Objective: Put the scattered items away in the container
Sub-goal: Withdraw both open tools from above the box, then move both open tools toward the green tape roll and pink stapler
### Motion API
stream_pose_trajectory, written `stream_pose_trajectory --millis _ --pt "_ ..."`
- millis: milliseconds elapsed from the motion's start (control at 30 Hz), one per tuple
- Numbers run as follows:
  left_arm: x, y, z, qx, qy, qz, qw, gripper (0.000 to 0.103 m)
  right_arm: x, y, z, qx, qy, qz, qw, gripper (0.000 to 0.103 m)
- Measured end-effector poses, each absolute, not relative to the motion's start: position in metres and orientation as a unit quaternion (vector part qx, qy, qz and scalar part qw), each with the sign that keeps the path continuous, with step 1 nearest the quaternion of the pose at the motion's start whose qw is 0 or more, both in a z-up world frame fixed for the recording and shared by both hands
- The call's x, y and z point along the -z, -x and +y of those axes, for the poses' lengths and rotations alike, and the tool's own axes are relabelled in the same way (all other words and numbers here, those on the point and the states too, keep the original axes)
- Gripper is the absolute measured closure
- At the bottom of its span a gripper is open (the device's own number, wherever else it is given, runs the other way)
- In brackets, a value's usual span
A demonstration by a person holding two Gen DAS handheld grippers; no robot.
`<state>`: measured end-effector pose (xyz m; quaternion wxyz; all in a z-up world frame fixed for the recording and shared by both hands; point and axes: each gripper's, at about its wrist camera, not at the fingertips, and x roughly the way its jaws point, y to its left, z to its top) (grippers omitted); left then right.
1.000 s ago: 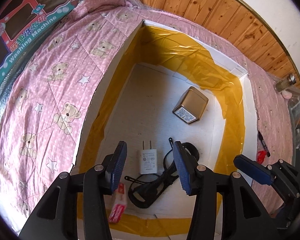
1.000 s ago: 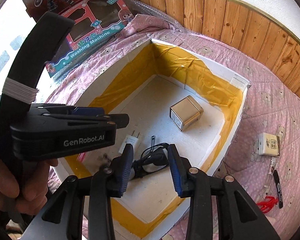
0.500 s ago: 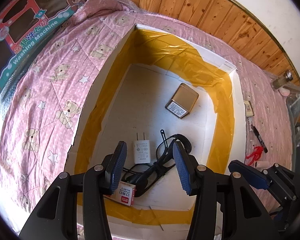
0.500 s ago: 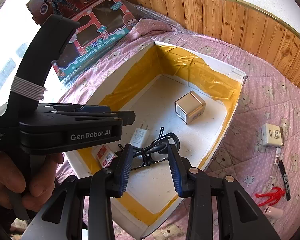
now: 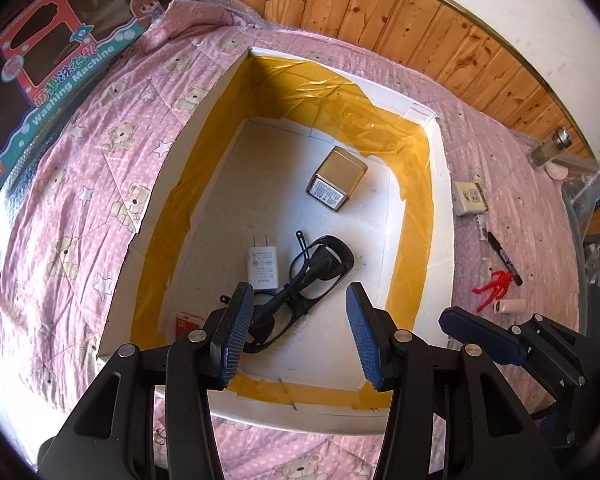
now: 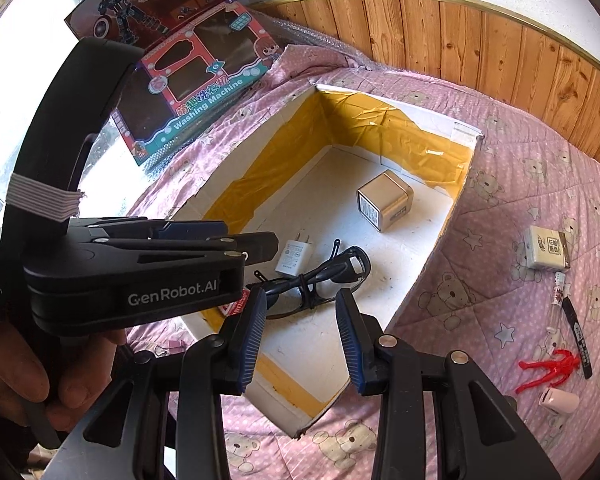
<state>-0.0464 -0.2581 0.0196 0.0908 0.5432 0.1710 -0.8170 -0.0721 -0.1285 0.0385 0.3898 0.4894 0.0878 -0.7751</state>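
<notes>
A white box lined with yellow tape [image 5: 440, 184] [image 6: 448, 216] sits on the pink bedspread. Inside lie a gold tin [image 5: 337, 185] [image 6: 385, 200], a white charger [image 5: 263, 266] [image 6: 294, 256], black glasses [image 5: 312, 272] [image 6: 320, 280] and a small red packet [image 5: 188, 322]. My left gripper [image 5: 300, 336] is open and empty above the box's near edge. My right gripper [image 6: 300, 340] is open and empty beside it. On the bedspread right of the box lie a white card box [image 6: 547, 248] [image 5: 470, 199], a black marker [image 6: 576, 332], a red figure [image 6: 548, 368] and a pink tube [image 6: 558, 400].
A toy washing machine carton [image 5: 56, 68] [image 6: 204, 92] leans at the back left. A wood-panelled wall [image 6: 480, 40] runs behind the bed. A glass bottle [image 5: 550, 148] stands at the far right. A small vial [image 6: 558, 296] lies by the marker.
Both grippers have pulled back and up from the box, so more of the bedspread and the scattered items on the right show. Both stay open and empty.
</notes>
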Motion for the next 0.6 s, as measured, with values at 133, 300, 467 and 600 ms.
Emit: stream_pose_trajectory --millis 133,300,467,600 --pt "-0.025 0.04 -0.25 0.819 -0.542 0.168 0.089 0.052 -0.042 0.066 -0.123 0.776 -0.486 0.081 0.393 0.065" --pt "-0.03 0.03 -0.237 0.822 -0.539 0.163 0.083 0.052 -0.046 0.057 -0.113 0.777 -0.482 0.075 0.397 0.065" --pt "-0.04 0.019 -0.224 0.829 -0.531 0.155 0.082 0.052 -0.05 0.05 -0.101 0.779 -0.478 0.068 0.4 0.065" --pt "-0.047 0.011 -0.211 0.833 -0.527 0.15 0.075 0.052 -0.054 0.045 -0.087 0.781 -0.475 0.056 0.401 0.065"
